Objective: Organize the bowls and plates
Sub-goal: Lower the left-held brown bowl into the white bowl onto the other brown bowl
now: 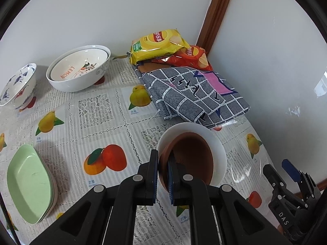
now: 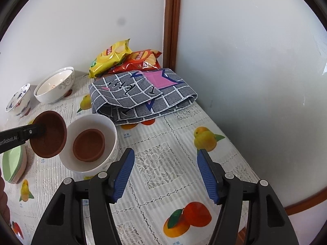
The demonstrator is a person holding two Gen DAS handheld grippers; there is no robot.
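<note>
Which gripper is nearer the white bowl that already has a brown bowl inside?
Left. The left gripper holds a second brown bowl tilted at the white bowl's rim; the right gripper stands open beside it, apart.

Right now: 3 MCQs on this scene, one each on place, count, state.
1. Where is the brown bowl that the left gripper holds?
A. beside the white bowl, off the table
B. under the cloth
C. in the green dishes

2. How many brown bowls show?
A. one
B. two
C. four

3. The right gripper is:
A. shut on a chip bag
B. shut on the white bowl
C. open, empty

Key: 1 A, it hangs tilted next to the white bowl's rim. 2 B, one held, another brown bowl inside the white one. 3 C, only tablecloth shows between its fingers.
</note>
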